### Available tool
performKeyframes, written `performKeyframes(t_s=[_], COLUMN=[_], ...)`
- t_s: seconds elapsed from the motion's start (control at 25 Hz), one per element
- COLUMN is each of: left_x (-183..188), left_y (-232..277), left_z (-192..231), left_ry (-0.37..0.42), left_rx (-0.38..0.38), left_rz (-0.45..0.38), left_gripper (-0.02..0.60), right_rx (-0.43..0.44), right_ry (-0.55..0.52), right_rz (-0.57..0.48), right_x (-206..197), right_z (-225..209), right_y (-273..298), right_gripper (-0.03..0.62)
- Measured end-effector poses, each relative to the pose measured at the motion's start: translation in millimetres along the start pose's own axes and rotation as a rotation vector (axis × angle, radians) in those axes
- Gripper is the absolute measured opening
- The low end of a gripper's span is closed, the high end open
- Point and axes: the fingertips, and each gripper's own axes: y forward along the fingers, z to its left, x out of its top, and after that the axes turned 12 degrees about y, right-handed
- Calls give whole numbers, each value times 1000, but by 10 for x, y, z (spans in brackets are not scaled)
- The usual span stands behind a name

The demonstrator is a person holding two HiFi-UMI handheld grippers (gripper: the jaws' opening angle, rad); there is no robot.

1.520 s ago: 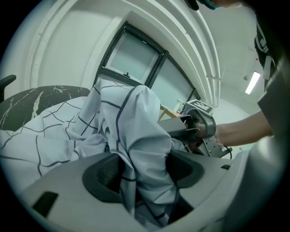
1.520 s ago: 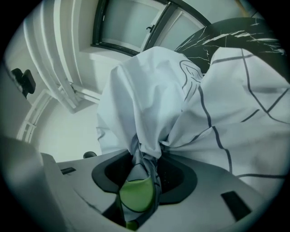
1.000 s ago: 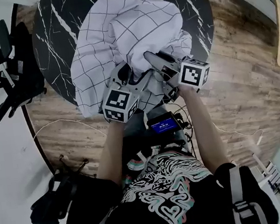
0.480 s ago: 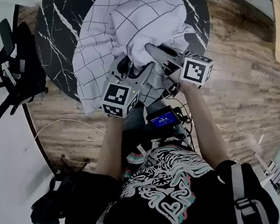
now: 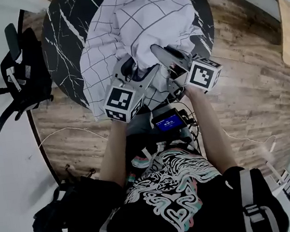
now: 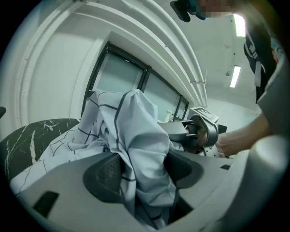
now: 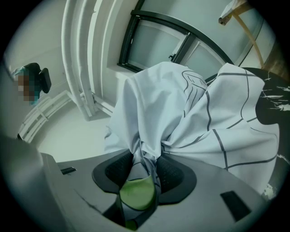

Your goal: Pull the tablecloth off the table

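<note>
1. Tablecloth (image 5: 134, 30): white with thin dark grid lines. It was bunched into a crumpled heap over the middle and near side of the table. Its near part was drawn up to the two grippers, and a flap hung past the near rim.
2. Table (image 5: 59, 39): round, with a black top veined in white. The top showed bare on its left side and along the far right rim.
3. Left gripper (image 6: 140, 174): its jaws were clamped on a thick fold of the tablecloth. The pads (image 6: 106, 174) pressed it from both sides and were kept partly apart by the bulk of the cloth.
4. Right gripper (image 7: 144, 170): its jaws were pinched on a narrower, twisted fold of the same cloth. It was held just beside the left gripper, above the table's near rim. A green patch showed low between the pads; I could not tell what it was.
5. Person (image 5: 171, 204): wore a black printed shirt, stood at the near rim with bare forearms, and held one gripper in each hand.
6. Device (image 5: 168, 121): small, with a lit blue screen, at the person's front below the grippers, with cables around it.
7. Chair (image 5: 17, 76): a black office chair, near the table's left rim.
8. Floor (image 5: 256, 83): wood planks around the table.
</note>
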Motion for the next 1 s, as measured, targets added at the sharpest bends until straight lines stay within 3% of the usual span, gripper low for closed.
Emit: performKeyframes(t_s=[1.0], left_x=[654], left_y=[-108], left_z=[-64], left_ry=[104], left_rx=[-17], left_rz=[-79], left_gripper=[301], right_rx=[52], right_ry=[-57], right_rz=[-124], right_x=[350], right_z=[604], right_y=[-162], right_gripper=[184])
